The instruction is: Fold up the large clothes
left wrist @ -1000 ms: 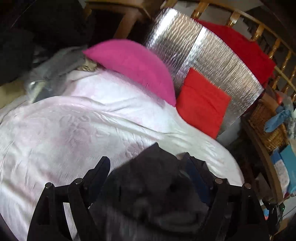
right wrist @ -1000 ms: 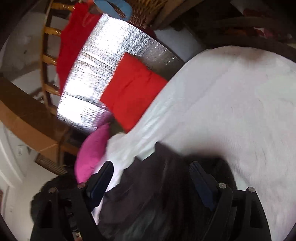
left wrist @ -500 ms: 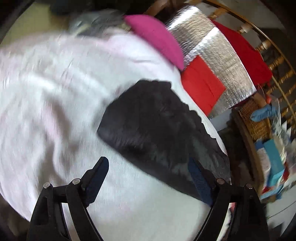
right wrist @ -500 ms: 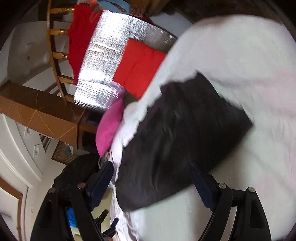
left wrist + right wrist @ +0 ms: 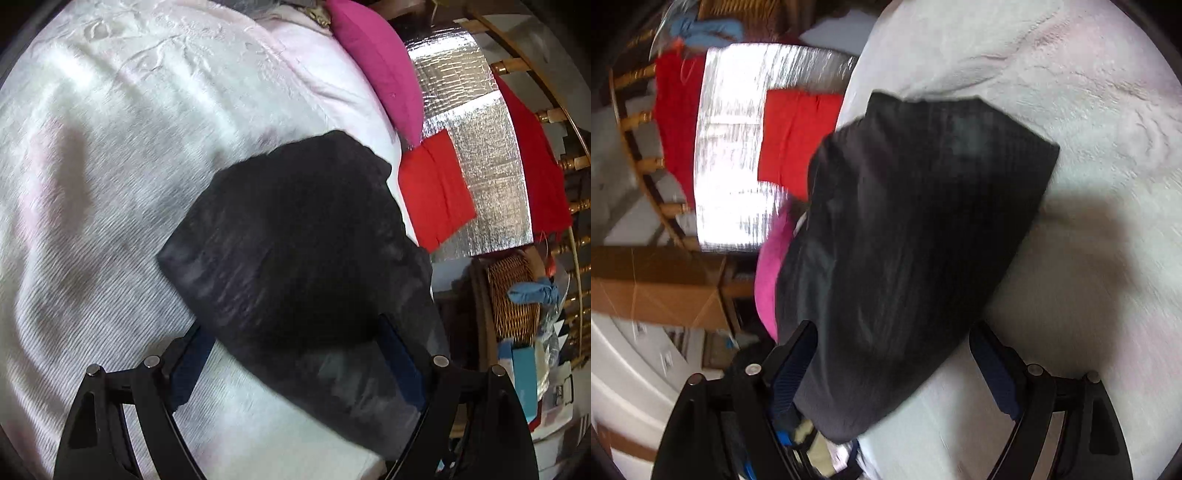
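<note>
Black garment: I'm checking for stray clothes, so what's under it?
The black garment lies on the white bedspread. Anything beneath the garment is covered and cannot be seen.

The white bedspread (image 5: pixel 110 177) lies bare to the left of and beyond the folded black garment (image 5: pixel 295 240), so a gripper can pass there freely. On the right the way is closed: a pink pillow (image 5: pixel 380 62), a red cushion (image 5: pixel 434 192) and a silver foil panel (image 5: pixel 484 166) stand just beside the garment, with a wicker basket (image 5: pixel 513 295) nearer.
</note>
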